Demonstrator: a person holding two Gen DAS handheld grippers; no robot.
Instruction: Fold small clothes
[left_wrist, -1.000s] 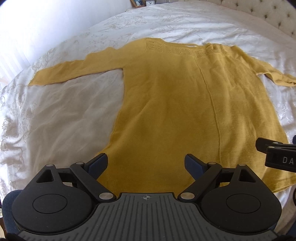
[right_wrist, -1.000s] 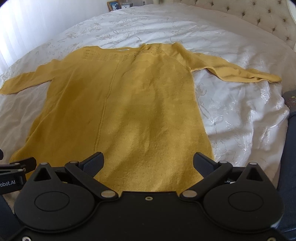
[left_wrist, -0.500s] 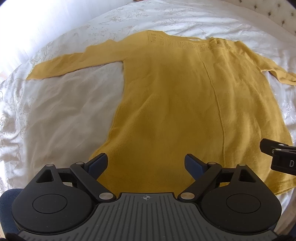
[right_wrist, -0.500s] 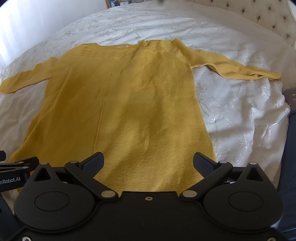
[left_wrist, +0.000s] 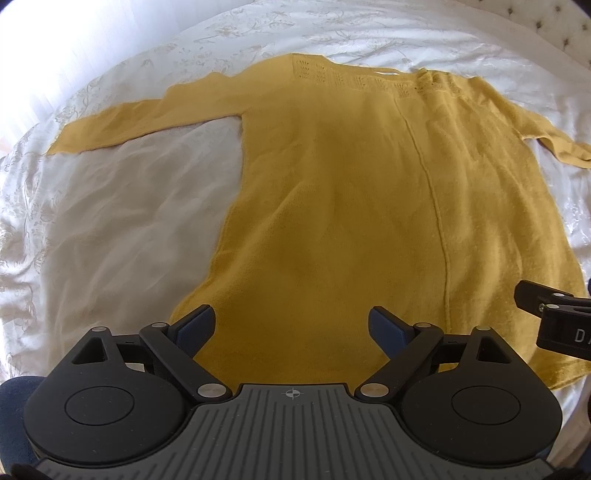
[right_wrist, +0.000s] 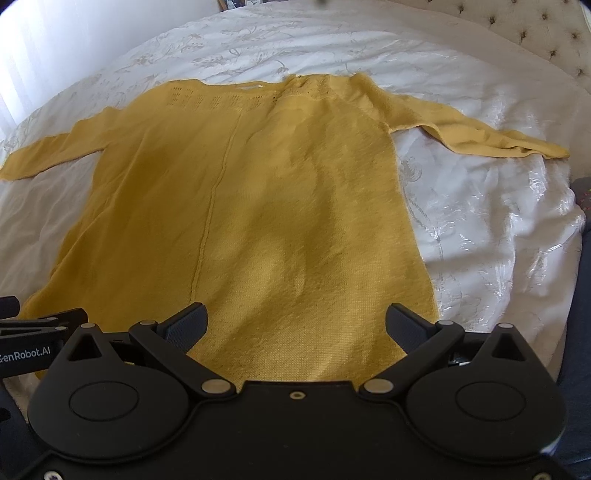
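Fingers of both the left gripper (left_wrist: 291, 323) and right gripper (right_wrist: 297, 325) spread wide above the yellow sweater (left_wrist: 369, 221); only the right view shows the tufted headboard (right_wrist: 546, 40) clearly.

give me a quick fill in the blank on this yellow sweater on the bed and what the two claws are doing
1. The yellow sweater lies spread flat on the ____ bedspread.
2. Both sleeves are stretched ____ from the body.
3. The left claw and right claw are both ____ and hold nothing.
4. Both claws hover at the sweater's ____ edge.

Missing words: white; outward; open; bottom
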